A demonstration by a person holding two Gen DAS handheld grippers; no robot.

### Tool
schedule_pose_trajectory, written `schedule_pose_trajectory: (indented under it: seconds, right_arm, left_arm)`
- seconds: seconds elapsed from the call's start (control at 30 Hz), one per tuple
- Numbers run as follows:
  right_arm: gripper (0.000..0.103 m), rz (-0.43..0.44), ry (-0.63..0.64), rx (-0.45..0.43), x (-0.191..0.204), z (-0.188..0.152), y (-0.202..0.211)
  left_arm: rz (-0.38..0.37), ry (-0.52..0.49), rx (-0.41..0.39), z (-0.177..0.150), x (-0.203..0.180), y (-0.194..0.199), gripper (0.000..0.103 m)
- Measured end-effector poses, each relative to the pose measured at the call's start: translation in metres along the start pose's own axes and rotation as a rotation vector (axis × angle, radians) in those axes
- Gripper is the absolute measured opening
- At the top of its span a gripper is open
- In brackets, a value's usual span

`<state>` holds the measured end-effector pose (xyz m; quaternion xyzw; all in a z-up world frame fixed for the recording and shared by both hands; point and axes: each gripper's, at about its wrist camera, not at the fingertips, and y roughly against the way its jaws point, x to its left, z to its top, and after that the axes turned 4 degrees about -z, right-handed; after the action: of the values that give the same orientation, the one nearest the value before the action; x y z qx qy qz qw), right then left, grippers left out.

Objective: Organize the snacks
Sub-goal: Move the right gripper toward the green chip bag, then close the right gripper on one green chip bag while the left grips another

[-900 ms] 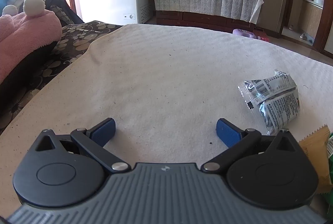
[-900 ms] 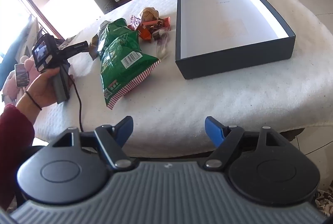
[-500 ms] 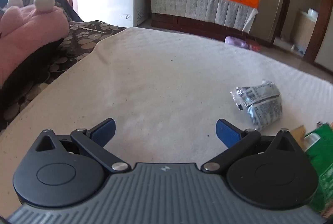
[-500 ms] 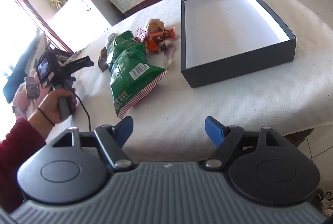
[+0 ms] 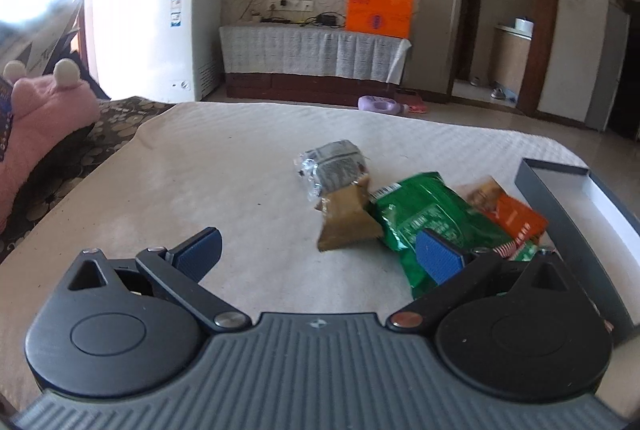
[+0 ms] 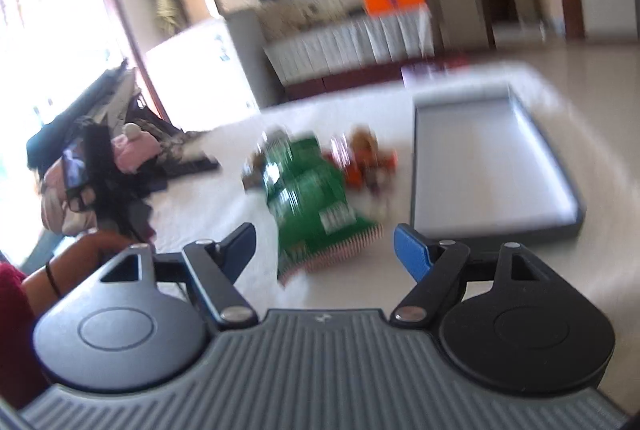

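Left gripper (image 5: 318, 250) is swinging right since the earlier frame: green bag (image 5: 420, 226) and box (image 5: 560, 206) now entering view. Right gripper (image 6: 324, 242) is moving closer, view blurred. Both jaws gaping, empty. One green bag, one silver pack (image 5: 332, 168), one box, all on table (image 5: 200, 170).

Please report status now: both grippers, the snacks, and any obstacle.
Left gripper open, right gripper open, both empty. Green foil snack bag beside dark open box. No obstacle seen.

White-clothed table (image 5: 224, 166); snack packets (image 5: 416, 218) (clustered), dark box (image 5: 560, 206) beside
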<state>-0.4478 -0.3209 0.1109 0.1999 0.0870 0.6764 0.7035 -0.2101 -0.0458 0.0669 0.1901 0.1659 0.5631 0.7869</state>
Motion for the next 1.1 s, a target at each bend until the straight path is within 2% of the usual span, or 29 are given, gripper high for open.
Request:
schedule_pose_trajectory:
  seconds: [0.03,0.07,0.13,0.17,0.27,0.47,0.6,0.73,0.97,1.1]
  right_arm:
    - [0.095,-0.004,0.058,-0.015,0.005,0.001,0.001]
    - [0.103,-0.004,0.11,0.007,0.009,0.001,-0.004]
    - [0.103,-0.016,0.16,0.097,0.012,-0.005,-0.019]
    - [0.103,-0.026,0.164,0.114,0.014,-0.009,-0.024]
    - [0.103,-0.036,0.157,0.11,0.018,-0.013,-0.034]
    - [0.103,-0.044,0.23,0.117,0.034,-0.011,-0.066]
    - [0.103,-0.054,0.225,0.142,0.033,-0.013,-0.095]
    - [0.103,-0.064,0.209,0.165,0.031,-0.018,-0.12]
    - [0.103,-0.051,0.172,0.149,0.029,-0.02,-0.136]
    - [0.103,-0.043,0.198,0.143,0.034,-0.019,-0.145]
  left_arm:
    - [-0.008,-0.025,-0.003,-0.002,-0.009,0.001,0.103]
    - [-0.025,-0.039,-0.003,-0.003,-0.015,0.002,0.103]
    - [-0.054,-0.034,0.009,-0.001,-0.021,-0.005,0.103]
    - [-0.064,-0.027,0.016,-0.002,-0.025,-0.007,0.103]
    - [-0.094,-0.005,0.036,0.0,-0.03,-0.021,0.103]
    - [-0.111,-0.097,0.057,-0.001,-0.054,-0.042,0.103]
    - [-0.138,-0.118,0.041,-0.001,-0.058,-0.051,0.103]
    - [-0.147,-0.108,0.07,0.002,-0.053,-0.064,0.103]
    - [-0.124,-0.105,0.088,0.007,-0.043,-0.076,0.103]
    - [-0.117,-0.099,0.098,0.006,-0.038,-0.078,0.103]
